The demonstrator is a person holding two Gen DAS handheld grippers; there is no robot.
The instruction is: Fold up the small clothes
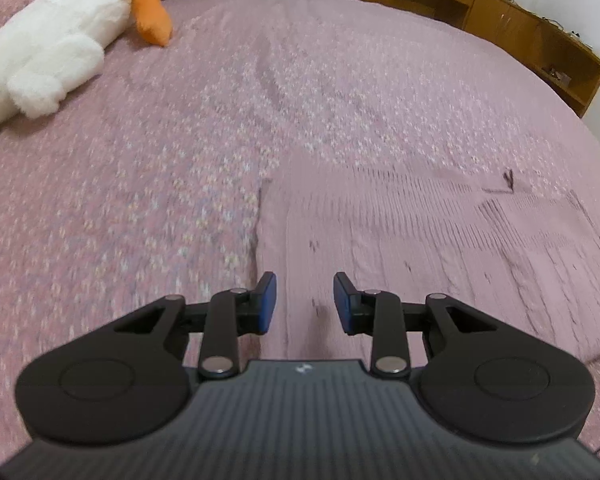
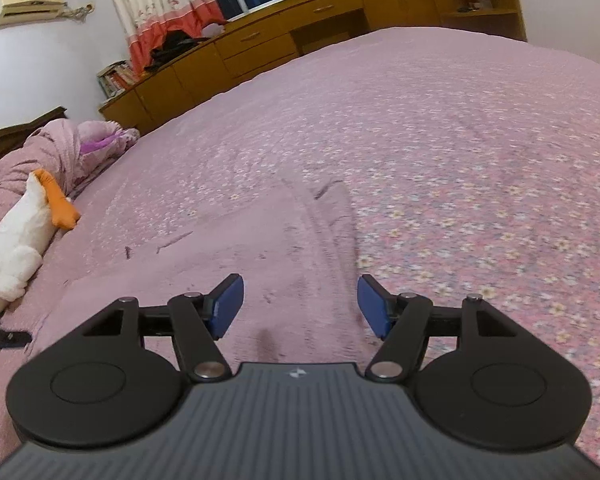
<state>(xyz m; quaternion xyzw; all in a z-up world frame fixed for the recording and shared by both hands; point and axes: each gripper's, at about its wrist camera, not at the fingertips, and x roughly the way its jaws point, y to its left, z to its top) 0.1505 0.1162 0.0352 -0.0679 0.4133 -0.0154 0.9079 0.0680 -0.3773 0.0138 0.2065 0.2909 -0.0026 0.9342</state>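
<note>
Pink garment (image 1: 440, 248) is laid flat on bed (image 1: 340, 80) for folding; left hand-held gripper (image 1: 305, 302) and right hand-held gripper (image 2: 300, 306) are held open, empty, above it; plush toy (image 1: 52, 48) at ten o'clock.

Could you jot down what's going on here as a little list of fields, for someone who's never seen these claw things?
surface: bed with a pink flowered cover
garment: pink knitted piece lying flat on the cover
left claw: open, empty, above the garment
right claw: open wider, empty
toy: white plush with orange beak, near the pillows
background: wooden cabinets, window with curtain
</note>
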